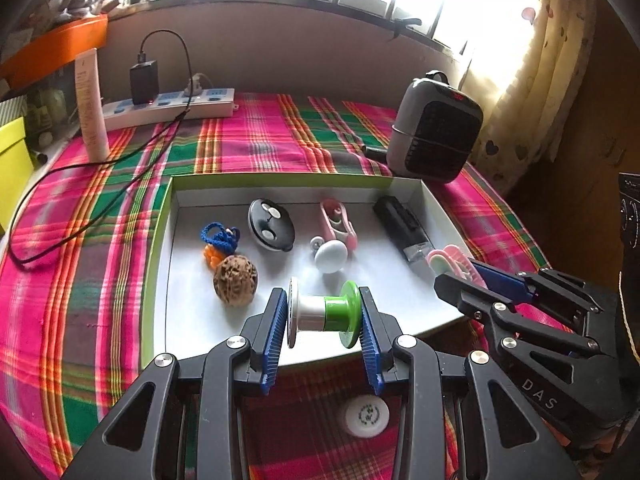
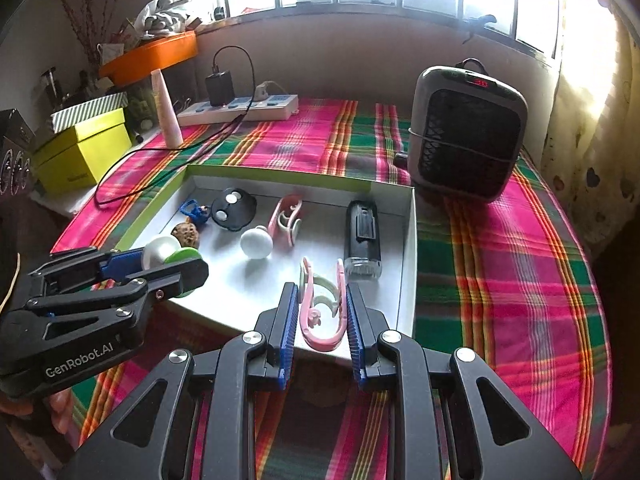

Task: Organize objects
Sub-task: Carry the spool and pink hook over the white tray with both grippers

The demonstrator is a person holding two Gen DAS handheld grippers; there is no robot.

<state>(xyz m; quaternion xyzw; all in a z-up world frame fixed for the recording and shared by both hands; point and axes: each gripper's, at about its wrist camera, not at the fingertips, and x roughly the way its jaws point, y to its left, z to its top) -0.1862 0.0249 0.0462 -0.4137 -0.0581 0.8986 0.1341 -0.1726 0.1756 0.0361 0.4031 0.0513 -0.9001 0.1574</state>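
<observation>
Nearest me, on the plaid cloth (image 1: 100, 280) under my left gripper (image 1: 325, 320), lies a small white disc (image 1: 367, 414). That gripper is clamped on a spool (image 1: 323, 314), its blue pads pressing the white flange on one side and the green flange on the other, held over the near edge of the tray (image 1: 160, 264). My right gripper (image 2: 322, 320) is clenched on a pink clip (image 2: 324, 312), also at the tray's near edge, toward its right side. In the tray beyond the spool sit a walnut (image 1: 235, 283) touching an orange and blue cord knot (image 1: 220, 240), a white knob (image 1: 330, 255), a black round case (image 1: 271, 225), a second pink clip (image 1: 338, 222) and a black device with a clear end (image 1: 402, 226) along the right wall. Past the tray a grey heater (image 2: 466, 132) stands on the right, a white tube (image 1: 92, 106) stands upright on the left, and a power strip (image 1: 168, 106) with a black charger (image 1: 144, 80) lies against the back wall under the window
</observation>
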